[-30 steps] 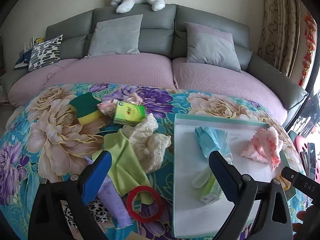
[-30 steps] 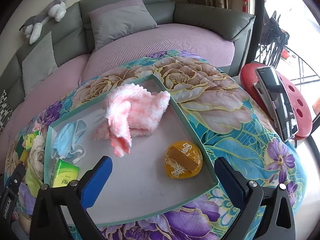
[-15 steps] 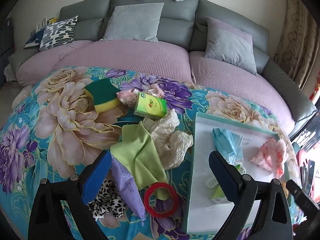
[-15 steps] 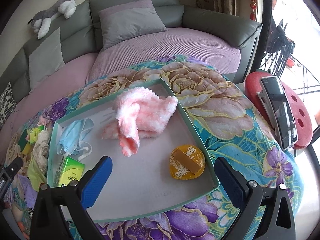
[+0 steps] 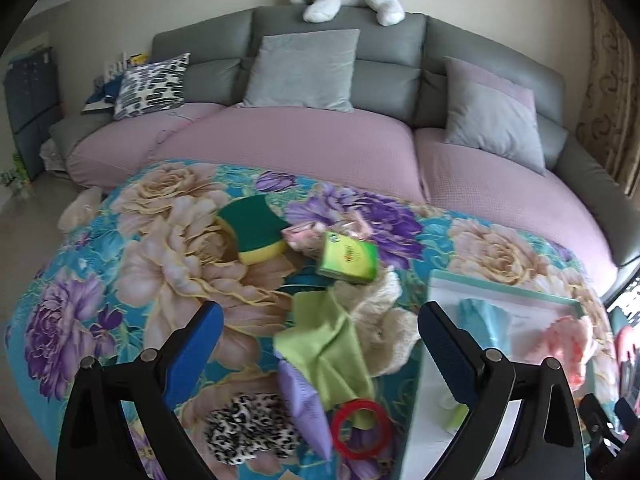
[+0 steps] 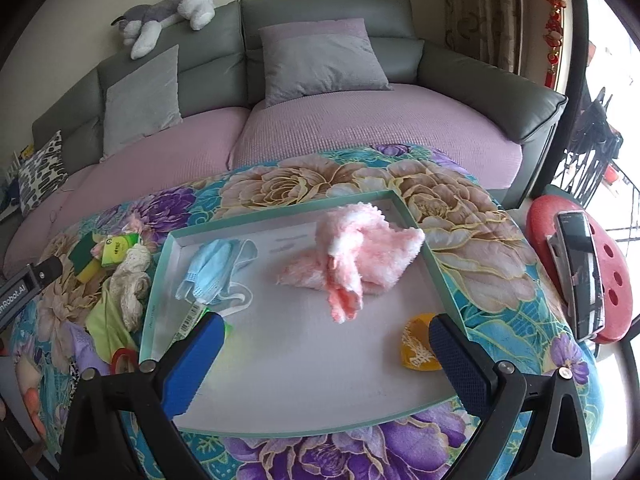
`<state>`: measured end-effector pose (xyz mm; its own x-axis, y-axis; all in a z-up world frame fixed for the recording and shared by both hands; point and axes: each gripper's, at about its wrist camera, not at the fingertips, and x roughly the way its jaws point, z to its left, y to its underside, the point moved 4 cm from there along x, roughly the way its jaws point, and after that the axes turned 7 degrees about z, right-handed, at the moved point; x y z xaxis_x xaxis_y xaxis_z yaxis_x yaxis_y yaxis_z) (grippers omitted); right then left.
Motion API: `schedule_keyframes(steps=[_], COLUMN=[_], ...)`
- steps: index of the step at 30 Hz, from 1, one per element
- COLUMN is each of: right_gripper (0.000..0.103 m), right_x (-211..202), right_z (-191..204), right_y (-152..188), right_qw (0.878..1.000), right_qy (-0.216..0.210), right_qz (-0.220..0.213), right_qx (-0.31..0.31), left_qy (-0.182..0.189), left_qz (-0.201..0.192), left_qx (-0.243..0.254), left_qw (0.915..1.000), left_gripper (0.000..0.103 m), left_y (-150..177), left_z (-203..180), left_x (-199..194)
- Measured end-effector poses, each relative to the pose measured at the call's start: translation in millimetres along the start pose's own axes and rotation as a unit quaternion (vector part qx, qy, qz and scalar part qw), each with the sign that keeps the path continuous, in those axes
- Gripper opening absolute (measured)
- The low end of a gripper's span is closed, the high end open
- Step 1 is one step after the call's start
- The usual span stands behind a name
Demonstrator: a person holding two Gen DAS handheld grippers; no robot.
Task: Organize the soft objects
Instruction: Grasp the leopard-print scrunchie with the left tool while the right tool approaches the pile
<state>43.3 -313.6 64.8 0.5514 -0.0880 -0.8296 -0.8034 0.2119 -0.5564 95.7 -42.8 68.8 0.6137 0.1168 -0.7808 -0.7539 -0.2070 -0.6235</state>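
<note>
My left gripper (image 5: 320, 332) is open and empty above a heap on the floral table: a light green cloth (image 5: 328, 348), a cream lace cloth (image 5: 380, 320), a purple pouch (image 5: 304, 404), a leopard scrunchie (image 5: 248, 432), a green-yellow sponge (image 5: 256, 232) and a green tissue pack (image 5: 348, 258). My right gripper (image 6: 324, 340) is open and empty over the white tray (image 6: 280, 360), which holds a pink fluffy cloth (image 6: 356, 264), a blue face mask (image 6: 212, 268), a green tissue pack partly hidden behind my left finger, and an orange disc (image 6: 420, 350).
A red tape ring (image 5: 360, 428) lies by the tray's left edge (image 5: 424, 360). A grey sofa with pink cushions (image 5: 300, 148) stands behind the table. A red stool with a phone (image 6: 580, 276) stands at the right. The other gripper's body (image 6: 24, 284) shows at the left.
My left gripper has swung left, away from the tray and over the heap of loose items. My right gripper has drawn back slightly over the tray. Both stay open.
</note>
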Motion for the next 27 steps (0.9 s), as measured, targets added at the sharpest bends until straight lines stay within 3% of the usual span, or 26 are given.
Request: schedule_keyframes(steps=[10, 18, 27], right_gripper=[0.103, 0.103, 0.103], right_x=[7.8, 16.7, 25.0], right_z=[51.6, 87.0, 113.6], right_y=[4.3, 12.4, 23.1], right_qw=[0.998, 0.994, 0.989], right_qy=[-0.04, -0.063, -0.066], right_qz=[0.012, 0.03, 0.046], right_qx=[-0.053, -0.086, -0.122], left_qy=[0.001, -0.016, -0.014], left_qz=[0.021, 0.023, 0.024], left_qx=[-0.004, -0.035, -0.053], left_qw=[0.9998, 0.999, 0.9982], left_gripper=[0.098, 0.098, 0.098], left_y=[21.0, 26.1, 31.7], left_z=[16.1, 54.0, 85.9], left_x=[20.7, 23.0, 21.9])
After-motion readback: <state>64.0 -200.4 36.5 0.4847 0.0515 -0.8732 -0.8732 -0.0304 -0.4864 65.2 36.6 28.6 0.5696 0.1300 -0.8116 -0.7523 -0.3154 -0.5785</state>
